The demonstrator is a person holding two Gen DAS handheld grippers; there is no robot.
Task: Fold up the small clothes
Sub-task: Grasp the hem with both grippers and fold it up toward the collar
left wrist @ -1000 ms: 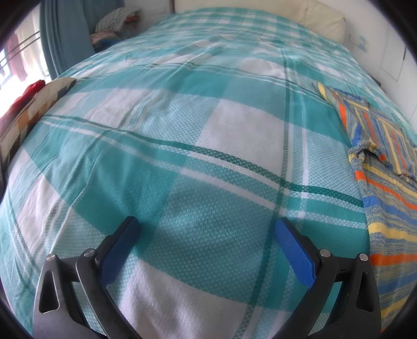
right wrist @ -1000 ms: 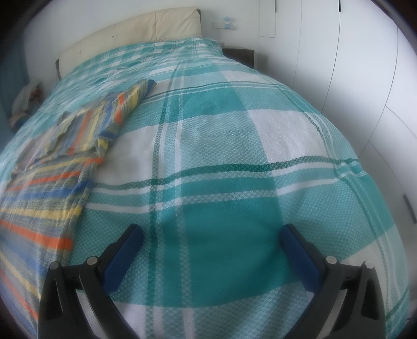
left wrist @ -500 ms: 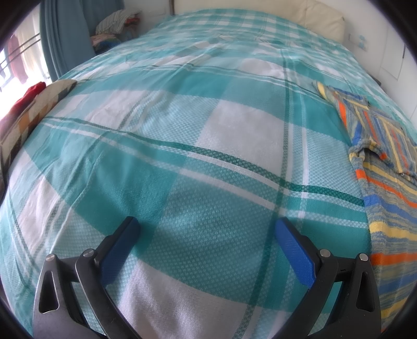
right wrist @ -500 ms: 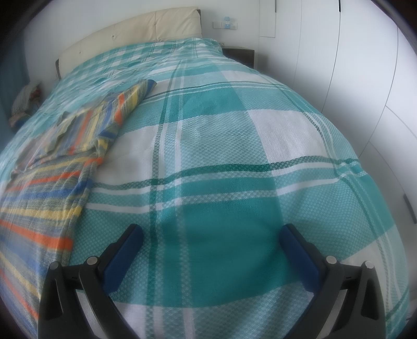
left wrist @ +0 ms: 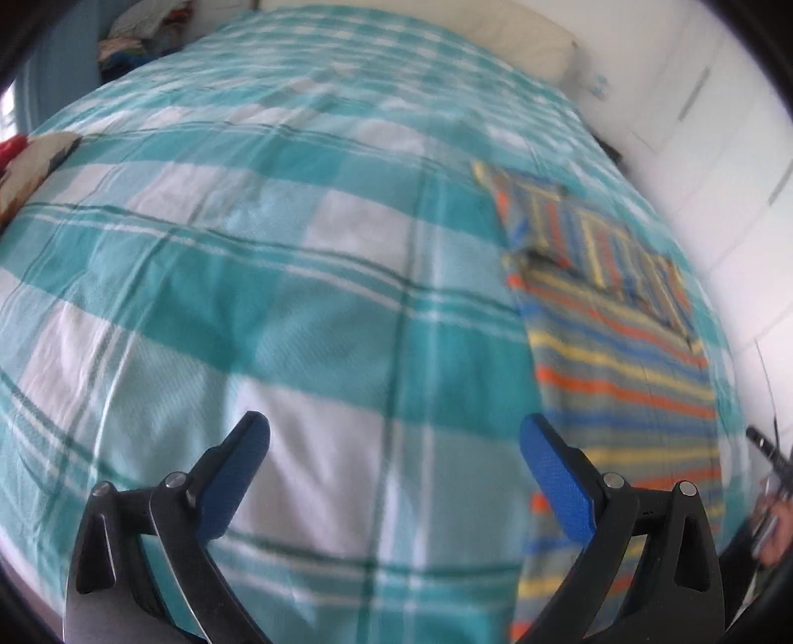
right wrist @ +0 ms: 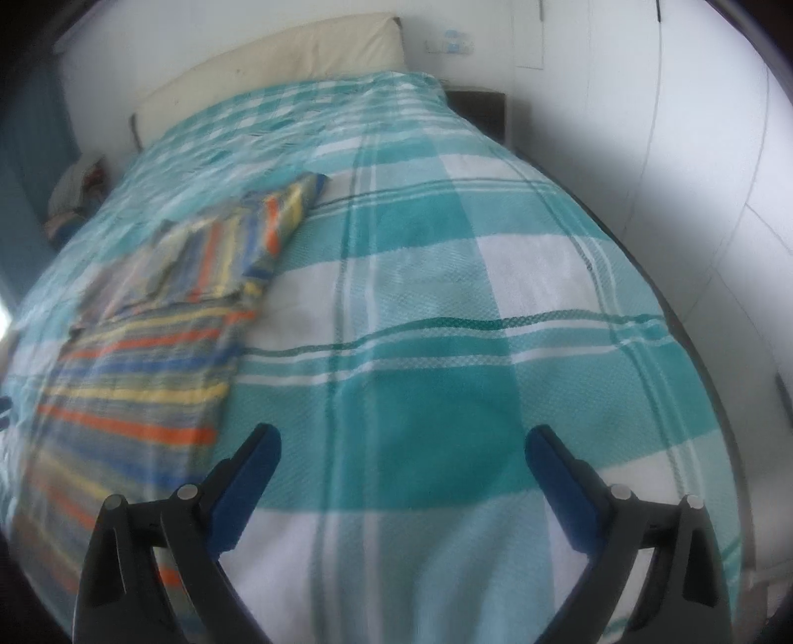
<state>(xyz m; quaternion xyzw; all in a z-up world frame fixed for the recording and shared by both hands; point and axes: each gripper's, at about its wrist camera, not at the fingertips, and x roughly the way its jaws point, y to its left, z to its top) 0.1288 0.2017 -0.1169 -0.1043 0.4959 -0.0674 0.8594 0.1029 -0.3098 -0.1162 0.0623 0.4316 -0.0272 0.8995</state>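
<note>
The striped garment [left wrist: 619, 356] lies flat on the checked bedcover [left wrist: 297, 277], its near end cut off by the frame (both views are blurred). The left gripper [left wrist: 394, 463] and right gripper [right wrist: 402, 470] are spread wide, holding nothing, over the woven teal-and-white cloth beside the garment.

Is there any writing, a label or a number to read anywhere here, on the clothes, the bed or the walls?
None can be read.
Striped garment: stripes only, no print or tag showing.
Checked bedspread: pattern only.
Wall fitting beside the headboard: too small and blurred to read.
</note>
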